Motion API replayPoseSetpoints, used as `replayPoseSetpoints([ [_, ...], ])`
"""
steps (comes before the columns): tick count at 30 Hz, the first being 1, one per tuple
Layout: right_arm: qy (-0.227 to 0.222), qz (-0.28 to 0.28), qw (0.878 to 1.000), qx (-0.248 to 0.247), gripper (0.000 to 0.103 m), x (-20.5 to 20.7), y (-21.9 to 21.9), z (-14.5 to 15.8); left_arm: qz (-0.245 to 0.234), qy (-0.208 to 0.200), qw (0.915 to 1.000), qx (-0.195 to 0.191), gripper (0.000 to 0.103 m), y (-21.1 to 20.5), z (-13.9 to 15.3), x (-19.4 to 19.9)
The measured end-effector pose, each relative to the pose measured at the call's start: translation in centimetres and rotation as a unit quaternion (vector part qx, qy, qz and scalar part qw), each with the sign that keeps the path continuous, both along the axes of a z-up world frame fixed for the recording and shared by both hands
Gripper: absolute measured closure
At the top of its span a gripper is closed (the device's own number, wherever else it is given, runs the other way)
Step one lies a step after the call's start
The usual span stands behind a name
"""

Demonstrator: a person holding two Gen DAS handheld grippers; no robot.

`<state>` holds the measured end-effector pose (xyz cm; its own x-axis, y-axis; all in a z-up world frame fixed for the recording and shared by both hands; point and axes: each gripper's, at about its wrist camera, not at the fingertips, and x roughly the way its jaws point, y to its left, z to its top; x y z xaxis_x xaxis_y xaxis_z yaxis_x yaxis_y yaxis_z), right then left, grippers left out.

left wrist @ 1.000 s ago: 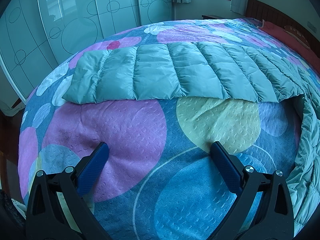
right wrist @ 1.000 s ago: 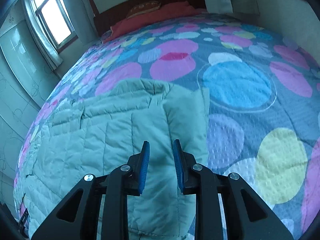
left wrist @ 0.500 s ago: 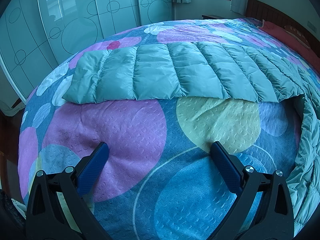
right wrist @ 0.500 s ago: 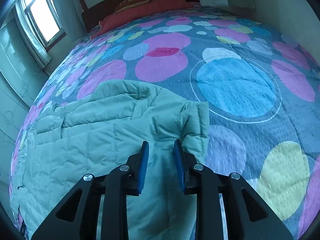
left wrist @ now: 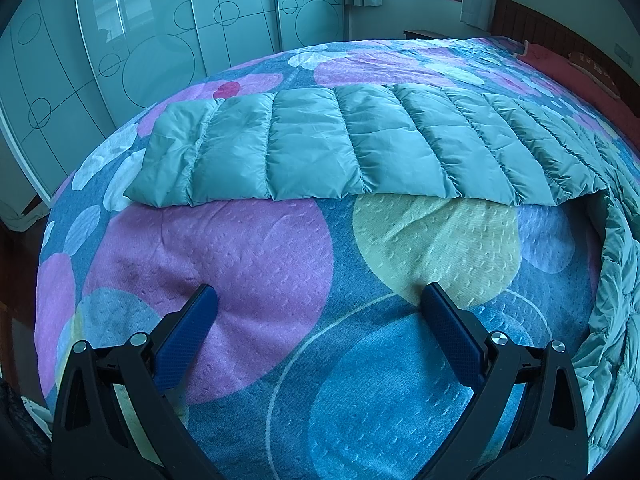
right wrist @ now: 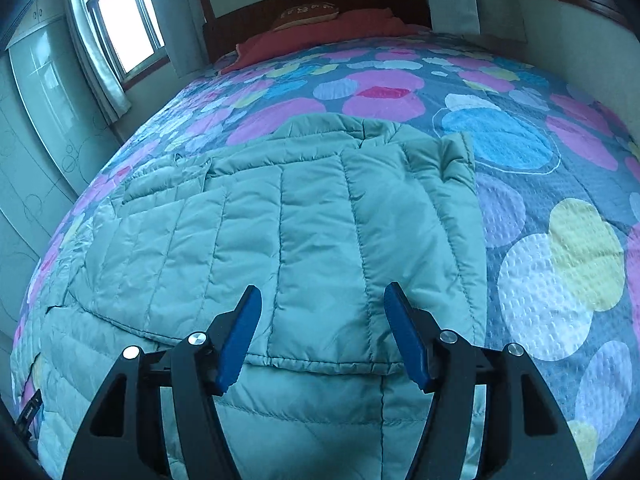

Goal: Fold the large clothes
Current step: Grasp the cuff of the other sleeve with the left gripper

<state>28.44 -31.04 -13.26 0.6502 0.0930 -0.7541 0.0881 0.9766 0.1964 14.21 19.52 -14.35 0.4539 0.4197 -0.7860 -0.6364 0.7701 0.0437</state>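
Note:
A teal quilted down jacket lies flat on the bed. In the left wrist view its sleeve (left wrist: 340,148) stretches across the bedspread, and the body runs down the right edge (left wrist: 616,300). My left gripper (left wrist: 316,300) is open and empty, low over the bedspread, well short of the sleeve. In the right wrist view the other sleeve (right wrist: 304,236) lies folded over the jacket body (right wrist: 120,360). My right gripper (right wrist: 322,300) is open and empty, just above the cuff end of that folded sleeve.
The bedspread (left wrist: 260,272) has large coloured circles. Sliding wardrobe doors (left wrist: 140,40) stand beyond the bed's far left side. A red pillow (right wrist: 332,28) and wooden headboard (right wrist: 312,0) are at the head of the bed, with a window (right wrist: 120,28) to the left.
My right gripper opened and let go of the sleeve, which now lies folded across the jacket body. It also pulled back. The left gripper has not moved.

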Motion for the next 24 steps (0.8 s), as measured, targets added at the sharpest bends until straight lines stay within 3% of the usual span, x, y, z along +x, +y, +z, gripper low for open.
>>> replayPoseSetpoints([
  [6, 0.009, 0.001, 1.0, -0.025, 0.039, 0.3, 0.6, -2.0, 0.0, 0.001, 1.0, 0.0, 0.002, 0.0, 0.0, 0.0],
  [11, 0.006, -0.002, 1.0, -0.03, 0.039, 0.2, 0.7, -1.7, -0.002, -0.003, 0.9999, -0.013, 0.002, 0.3, 0.2, -0.2],
  [19, -0.008, -0.013, 1.0, -0.015, 0.039, -2.8, 0.5, 0.5, -0.02, -0.055, 0.9952, -0.078, 0.002, 2.3, 1.4, -1.7],
  [24, -0.004, -0.016, 1.0, -0.012, 0.039, -5.4, 0.8, 1.0, 0.02, -0.087, 0.9898, -0.111, 0.007, 5.5, 2.0, -2.9],
])
